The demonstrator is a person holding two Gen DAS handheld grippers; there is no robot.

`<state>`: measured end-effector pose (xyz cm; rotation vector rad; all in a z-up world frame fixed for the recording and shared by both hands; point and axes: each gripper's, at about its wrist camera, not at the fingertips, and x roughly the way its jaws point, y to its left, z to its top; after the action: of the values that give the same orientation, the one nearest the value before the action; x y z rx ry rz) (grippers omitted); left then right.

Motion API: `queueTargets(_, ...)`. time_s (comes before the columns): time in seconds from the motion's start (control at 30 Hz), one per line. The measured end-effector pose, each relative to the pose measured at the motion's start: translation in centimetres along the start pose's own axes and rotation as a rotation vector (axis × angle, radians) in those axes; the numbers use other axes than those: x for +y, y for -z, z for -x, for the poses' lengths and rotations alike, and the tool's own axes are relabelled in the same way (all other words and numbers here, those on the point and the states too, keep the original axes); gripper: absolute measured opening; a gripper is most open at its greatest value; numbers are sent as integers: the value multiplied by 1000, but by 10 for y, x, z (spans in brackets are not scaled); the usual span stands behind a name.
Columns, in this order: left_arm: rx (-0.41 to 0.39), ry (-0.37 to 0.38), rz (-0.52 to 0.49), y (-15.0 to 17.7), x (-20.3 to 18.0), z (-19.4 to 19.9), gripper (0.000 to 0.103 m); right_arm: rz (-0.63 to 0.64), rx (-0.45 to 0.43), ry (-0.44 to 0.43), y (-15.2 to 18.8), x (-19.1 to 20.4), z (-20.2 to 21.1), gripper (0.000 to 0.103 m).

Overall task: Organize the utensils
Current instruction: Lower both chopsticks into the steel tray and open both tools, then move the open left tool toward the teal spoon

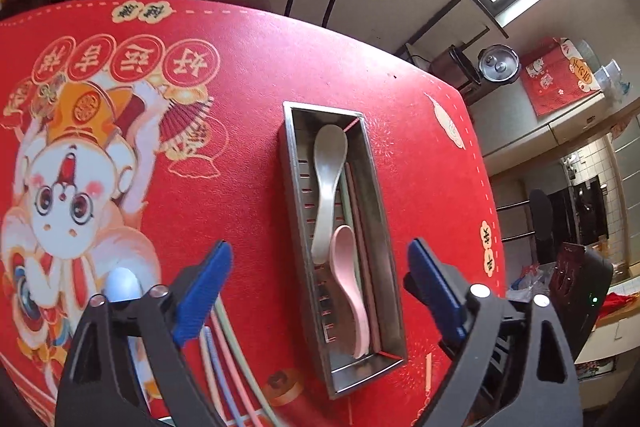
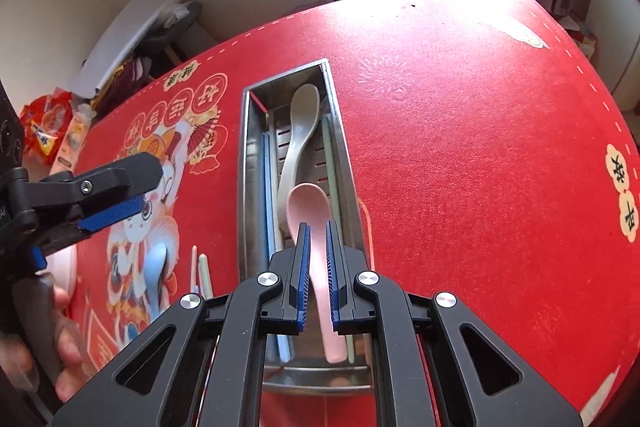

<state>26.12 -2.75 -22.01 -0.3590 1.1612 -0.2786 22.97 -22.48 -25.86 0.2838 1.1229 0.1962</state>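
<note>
With the pink spoon (image 2: 310,223) lying in the steel tray (image 2: 340,131), the right gripper (image 2: 318,267), jaws narrowed but not pinching, should lift clear while the wide-open left gripper (image 1: 320,291) fetches the blue spoon (image 1: 122,285) at its left.

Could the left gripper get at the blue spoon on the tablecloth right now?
Probably yes. The left gripper has its jaws wide open and empty, and the blue spoon lies bare on the tablecloth outside the metal tray, beside the loose chopsticks, with nothing covering it.
</note>
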Motion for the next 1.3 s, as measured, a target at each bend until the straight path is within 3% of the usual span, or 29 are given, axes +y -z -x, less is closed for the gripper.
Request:
queueTargets(0.03, -5, -25, -7, 1, 3, 6, 97, 1, -5, 6, 3, 2, 5, 28)
queueTargets(0.07, -9, -54, -13, 3, 6, 12, 97, 1, -13, 9, 6, 3, 9, 56)
queueTargets(0.1, -12, -85, -17, 5, 10, 18, 97, -1, -25, 11, 10, 5, 14, 64)
queueTargets(0.2, -29, -121, -11, 13, 25, 36, 97, 16, -30, 16, 21, 11, 23, 67)
queueTargets(0.37, -60, -171, -32, 33, 56, 65, 97, 62, -29, 20, 40, 24, 31, 87)
queueTargets(0.57, -135, -185, -84, 75, 88, 97, 97, 111, -75, -53, 69, 42, 37, 88)
queueTargets(0.83, -121, -250, -96, 121, 135, 108, 97, 180, -58, -46, 94, 68, 31, 88)
queueTargets(0.9, -115, -266, -99, 128, 144, 110, 97, 191, -18, -92, 98, 74, 27, 88)
queueTargets(1.1, -90, -334, -59, 136, 174, 117, 97, 230, 86, -107, 117, 97, 9, 88)
queueTargets(1.3, -50, -315, -60, 147, 187, 112, 97, 221, 185, -107, 136, 107, -11, 88)
